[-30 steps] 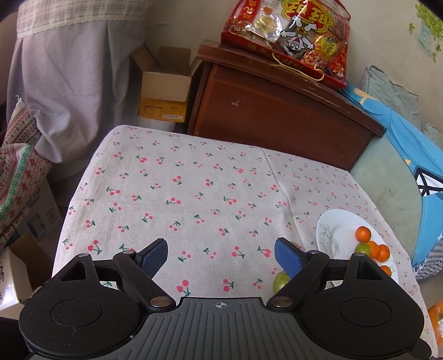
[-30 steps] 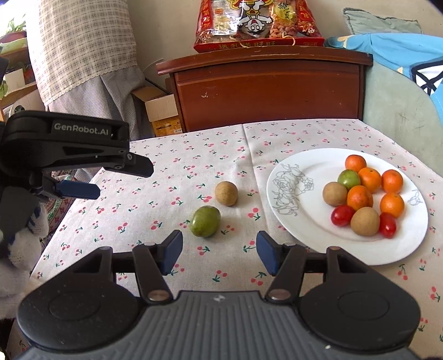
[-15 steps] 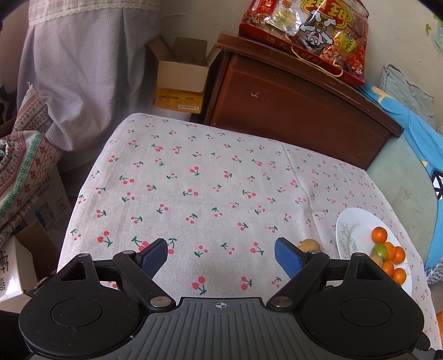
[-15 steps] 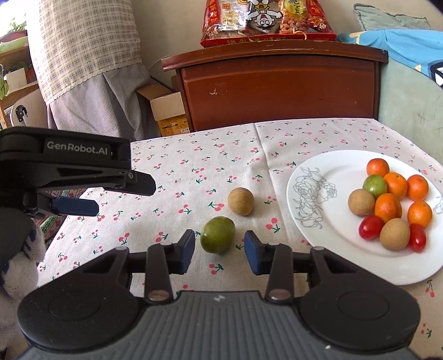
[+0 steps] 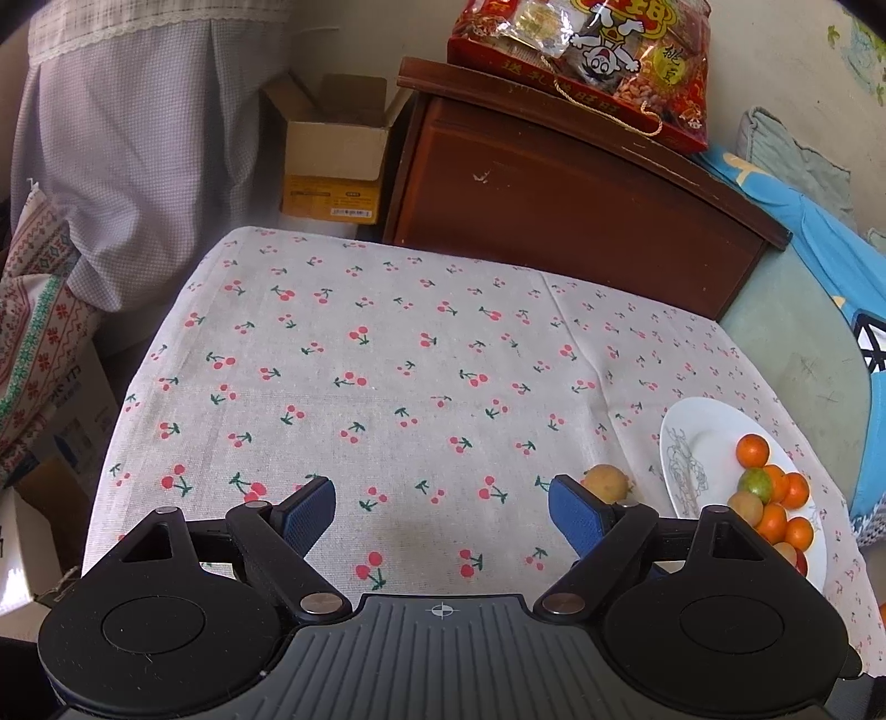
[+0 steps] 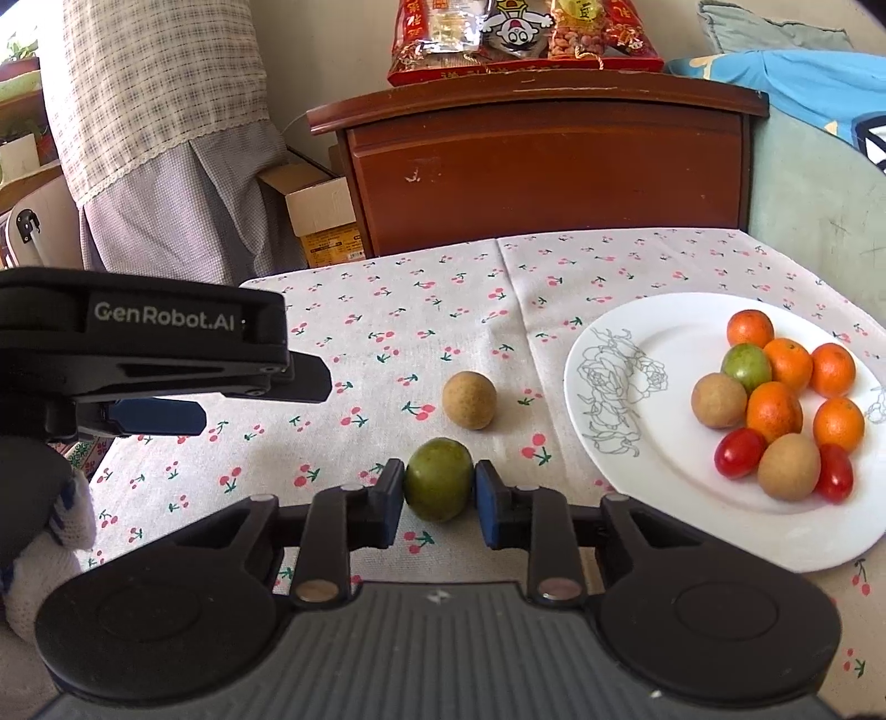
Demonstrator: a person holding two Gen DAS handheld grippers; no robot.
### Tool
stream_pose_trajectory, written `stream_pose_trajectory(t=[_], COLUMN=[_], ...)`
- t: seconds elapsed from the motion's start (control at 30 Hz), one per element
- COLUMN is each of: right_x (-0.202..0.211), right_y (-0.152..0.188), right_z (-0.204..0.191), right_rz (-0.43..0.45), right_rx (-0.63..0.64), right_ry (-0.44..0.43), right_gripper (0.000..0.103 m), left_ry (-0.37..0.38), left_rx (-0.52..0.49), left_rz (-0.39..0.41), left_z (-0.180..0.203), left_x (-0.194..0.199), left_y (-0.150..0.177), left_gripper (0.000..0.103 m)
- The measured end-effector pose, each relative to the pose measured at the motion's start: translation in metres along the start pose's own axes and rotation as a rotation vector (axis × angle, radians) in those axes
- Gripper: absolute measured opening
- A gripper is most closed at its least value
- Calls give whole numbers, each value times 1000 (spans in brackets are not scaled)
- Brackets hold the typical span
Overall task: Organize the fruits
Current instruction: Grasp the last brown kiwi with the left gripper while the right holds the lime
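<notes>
A green fruit (image 6: 438, 479) lies on the cherry-print tablecloth (image 6: 387, 310), and my right gripper (image 6: 437, 493) is closing on it, a blue pad touching each side. Just beyond it sits a brown round fruit (image 6: 469, 400), also showing past the right finger in the left wrist view as the brown fruit (image 5: 606, 483). A white plate (image 6: 626, 443) to the right holds several oranges, brown fruits, red tomatoes and one green fruit. My left gripper (image 5: 440, 493) hovers open over bare cloth with nothing between its fingers. In the right wrist view the left gripper (image 6: 260, 401) sits at the left.
A dark wooden cabinet (image 6: 542, 166) stands behind the table with a red snack bag (image 6: 526, 39) on top. An open cardboard box (image 5: 332, 160) sits on the floor beside it. The plate (image 5: 686, 443) lies near the table's right edge, next to a blue-covered seat (image 5: 819, 266).
My right gripper came forward to the green fruit and its jaws narrowed from wide apart to touching it. The left gripper stayed open, its view shifting slightly.
</notes>
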State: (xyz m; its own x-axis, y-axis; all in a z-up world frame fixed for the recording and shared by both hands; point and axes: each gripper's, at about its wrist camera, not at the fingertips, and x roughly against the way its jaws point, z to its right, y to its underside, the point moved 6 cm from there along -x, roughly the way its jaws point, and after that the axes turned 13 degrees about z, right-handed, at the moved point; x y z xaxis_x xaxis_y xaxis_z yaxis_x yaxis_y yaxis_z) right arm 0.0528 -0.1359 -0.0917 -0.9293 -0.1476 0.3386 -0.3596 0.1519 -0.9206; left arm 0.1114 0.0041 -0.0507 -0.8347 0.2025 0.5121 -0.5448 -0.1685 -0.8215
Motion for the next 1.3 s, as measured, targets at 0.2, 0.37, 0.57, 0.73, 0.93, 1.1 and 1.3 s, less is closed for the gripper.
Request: stream_pose_trajectory(t=[0.2,0.37,0.57,0.73,0.93,1.1,1.3], right_x=[16,26,29,29,29,28,28], right_y=[0,0,4,5,5,6,6], right_z=[19,30,39,43,43,42,43], right_rz=[0,4,-7,-7,-4,-2,-2], right_rx=[-28,-59,-77,-99,-104,-102,-103], right_ry=[51,72,99,102,100,99,100], right_gripper=[27,27,27,27,27,27,27], left_ry=[63,109,141,149,172,172,176], left_rx=[-71,-145,-208,-238,-283,-288,-306], left_rz=[21,36,40,51,56,51,60], left_z=[22,44,62,70,79,79,83], left_x=[-2,-6,-16,-25,-32,-38,-42], left_y=[4,11,20,24,28,31,32], left_gripper=[86,85,84,78,62,52,46])
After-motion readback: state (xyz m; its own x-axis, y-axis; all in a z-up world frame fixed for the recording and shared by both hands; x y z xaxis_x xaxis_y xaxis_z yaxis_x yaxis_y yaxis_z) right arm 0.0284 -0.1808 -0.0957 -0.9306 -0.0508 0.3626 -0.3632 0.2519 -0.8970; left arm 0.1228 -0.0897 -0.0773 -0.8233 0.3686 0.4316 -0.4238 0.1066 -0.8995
